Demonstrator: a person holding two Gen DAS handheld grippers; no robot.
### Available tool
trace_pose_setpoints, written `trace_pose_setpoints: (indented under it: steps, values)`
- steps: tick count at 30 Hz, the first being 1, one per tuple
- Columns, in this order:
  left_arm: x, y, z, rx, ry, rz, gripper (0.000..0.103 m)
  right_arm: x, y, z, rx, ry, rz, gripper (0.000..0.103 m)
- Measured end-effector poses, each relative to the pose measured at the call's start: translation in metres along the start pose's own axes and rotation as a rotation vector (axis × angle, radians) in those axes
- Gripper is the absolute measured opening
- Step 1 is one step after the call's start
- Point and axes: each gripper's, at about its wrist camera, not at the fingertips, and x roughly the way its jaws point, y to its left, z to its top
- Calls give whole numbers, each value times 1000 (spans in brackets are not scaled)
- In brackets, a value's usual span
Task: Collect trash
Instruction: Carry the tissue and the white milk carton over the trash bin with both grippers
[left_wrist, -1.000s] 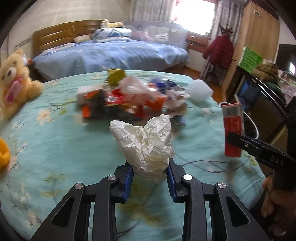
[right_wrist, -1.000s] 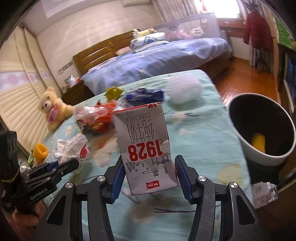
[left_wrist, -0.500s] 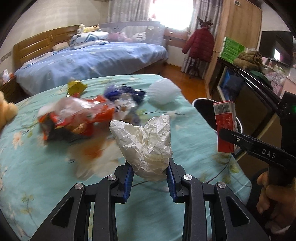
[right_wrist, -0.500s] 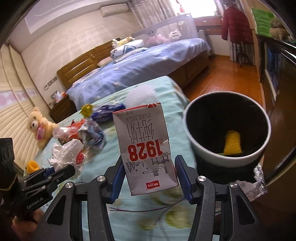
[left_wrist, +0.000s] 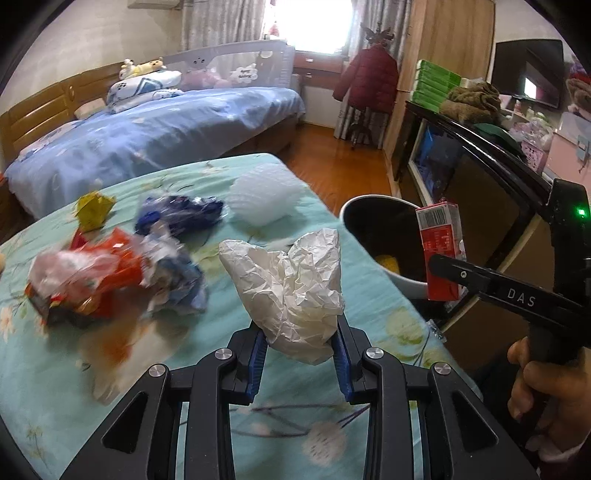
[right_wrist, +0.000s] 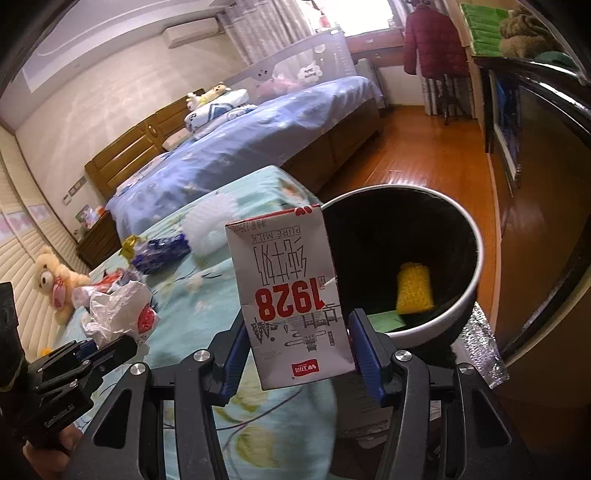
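My left gripper (left_wrist: 299, 356) is shut on a crumpled white paper wad (left_wrist: 291, 288), held above the teal floral bedspread (left_wrist: 55, 387). My right gripper (right_wrist: 295, 354) is shut on a white and red milk carton (right_wrist: 291, 295), upside down, at the left rim of the trash bin (right_wrist: 476, 273). The bin is white outside and black inside, with a yellow piece (right_wrist: 414, 288) at its bottom. In the left wrist view the carton (left_wrist: 441, 254) and the right gripper (left_wrist: 454, 277) hang over the bin (left_wrist: 365, 229). In the right wrist view the paper wad (right_wrist: 118, 306) sits in the left gripper (right_wrist: 99, 347).
Loose trash lies on the bedspread: red and clear wrappers (left_wrist: 88, 277), a blue wrapper (left_wrist: 177, 214), a yellow wrapper (left_wrist: 94, 208), white foam netting (left_wrist: 264, 195). A teddy bear (right_wrist: 51, 284) sits at the left. A dark cabinet (left_wrist: 480, 177) stands right of the bin; a blue bed (left_wrist: 147, 136) lies behind.
Both grippers have swung to the right with their loads, so the trash pile slid left in view. The bin has come close under the carton. Neither grip changed.
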Motion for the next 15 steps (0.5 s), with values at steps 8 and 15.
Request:
trace_pose_setpoints:
  steps: [8, 15]
  values:
    - [20, -16, 10, 38, 8, -18, 31, 2, -19, 6, 22, -2, -27, 54]
    - [35, -27, 20, 63, 11, -30, 31, 6, -32, 17, 37, -1, -42, 54]
